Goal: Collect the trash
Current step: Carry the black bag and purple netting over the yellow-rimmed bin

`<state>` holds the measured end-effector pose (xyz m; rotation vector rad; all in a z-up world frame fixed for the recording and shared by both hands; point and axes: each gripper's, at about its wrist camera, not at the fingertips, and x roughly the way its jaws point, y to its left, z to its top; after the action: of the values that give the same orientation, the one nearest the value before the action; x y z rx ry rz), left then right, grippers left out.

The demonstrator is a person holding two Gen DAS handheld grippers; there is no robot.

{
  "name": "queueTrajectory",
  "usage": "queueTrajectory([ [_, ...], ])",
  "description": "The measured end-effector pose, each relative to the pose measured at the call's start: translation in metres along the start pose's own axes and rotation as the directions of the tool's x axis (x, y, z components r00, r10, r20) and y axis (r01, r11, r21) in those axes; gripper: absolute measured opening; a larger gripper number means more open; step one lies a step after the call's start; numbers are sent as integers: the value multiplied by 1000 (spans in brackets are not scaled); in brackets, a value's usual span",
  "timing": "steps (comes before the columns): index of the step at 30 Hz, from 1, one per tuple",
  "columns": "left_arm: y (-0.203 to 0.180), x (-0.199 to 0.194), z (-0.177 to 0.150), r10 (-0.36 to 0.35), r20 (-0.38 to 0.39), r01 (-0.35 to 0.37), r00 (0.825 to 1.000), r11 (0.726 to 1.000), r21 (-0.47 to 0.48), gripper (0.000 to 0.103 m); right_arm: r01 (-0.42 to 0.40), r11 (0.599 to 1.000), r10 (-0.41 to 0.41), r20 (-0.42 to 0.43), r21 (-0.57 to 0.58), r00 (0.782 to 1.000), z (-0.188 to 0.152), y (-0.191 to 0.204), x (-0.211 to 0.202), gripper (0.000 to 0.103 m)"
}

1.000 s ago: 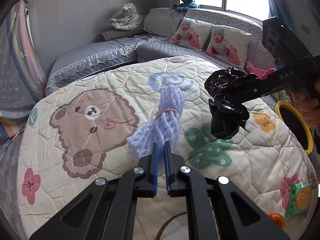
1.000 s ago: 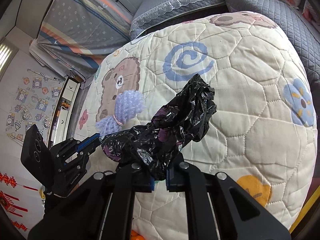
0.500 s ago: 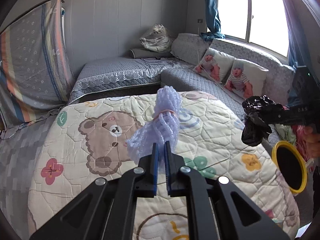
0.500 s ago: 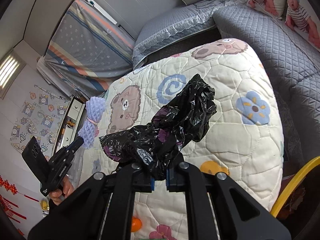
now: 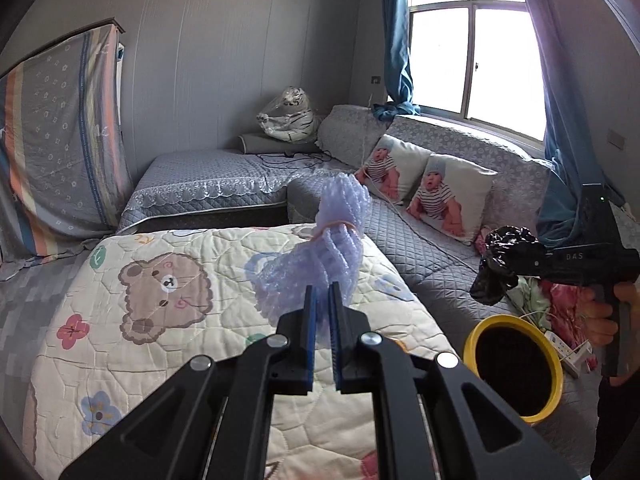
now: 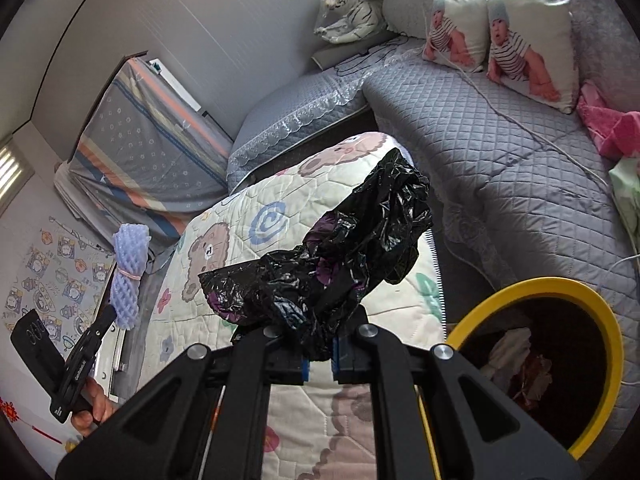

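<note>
My left gripper [image 5: 323, 300] is shut on a bundle of pale purple foam net [image 5: 320, 248] tied with a rubber band, held above the cartoon quilt [image 5: 160, 312]. The same bundle [image 6: 127, 276] shows far left in the right wrist view. My right gripper [image 6: 318, 356] is shut on a crumpled black plastic bag [image 6: 340, 256]; the bag [image 5: 502, 266] hangs above and left of the yellow-rimmed bin [image 5: 514, 364] in the left wrist view. The bin [image 6: 600, 320] sits low right in the right wrist view, with paper scraps inside.
A grey quilted sofa [image 5: 420, 248] with two baby-print pillows [image 5: 452, 196] runs along the window. A bagged tiger toy [image 5: 288, 114] lies in the corner. Pink cloth [image 6: 608, 128] lies on the sofa. A power strip [image 5: 572, 354] lies beside the bin.
Both grippers rose and pulled back from the quilt with their loads. The right gripper swung right, and the yellow bin came fully into its view.
</note>
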<state>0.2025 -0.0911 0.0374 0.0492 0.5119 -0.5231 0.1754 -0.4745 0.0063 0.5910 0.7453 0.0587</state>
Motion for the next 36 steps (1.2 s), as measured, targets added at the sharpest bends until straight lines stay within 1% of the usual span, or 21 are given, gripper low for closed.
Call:
queueTrajectory([
  [7, -66, -14, -5, -111, 22, 110, 994, 992, 57, 6, 34, 998, -37, 61, 48, 997, -13, -43, -38, 6],
  [15, -123, -25, -7, -194, 53, 185, 980, 973, 138, 6, 53, 992, -64, 95, 113, 993, -32, -87, -59, 6],
  [18, -137, -24, -9, -217, 51, 207, 975, 965, 163, 6, 65, 988, -79, 99, 137, 992, -39, -102, -63, 6],
  [27, -176, -18, -18, -279, 26, 266, 960, 938, 223, 6, 131, 979, -148, 104, 156, 983, -62, -132, -72, 6],
  [31, -189, -13, -23, -291, 21, 277, 956, 929, 247, 6, 152, 975, -170, 103, 163, 980, -69, -144, -72, 6],
  [36, -204, 0, -27, -309, -10, 301, 951, 919, 255, 6, 187, 968, -205, 93, 169, 974, -78, -158, -69, 6],
])
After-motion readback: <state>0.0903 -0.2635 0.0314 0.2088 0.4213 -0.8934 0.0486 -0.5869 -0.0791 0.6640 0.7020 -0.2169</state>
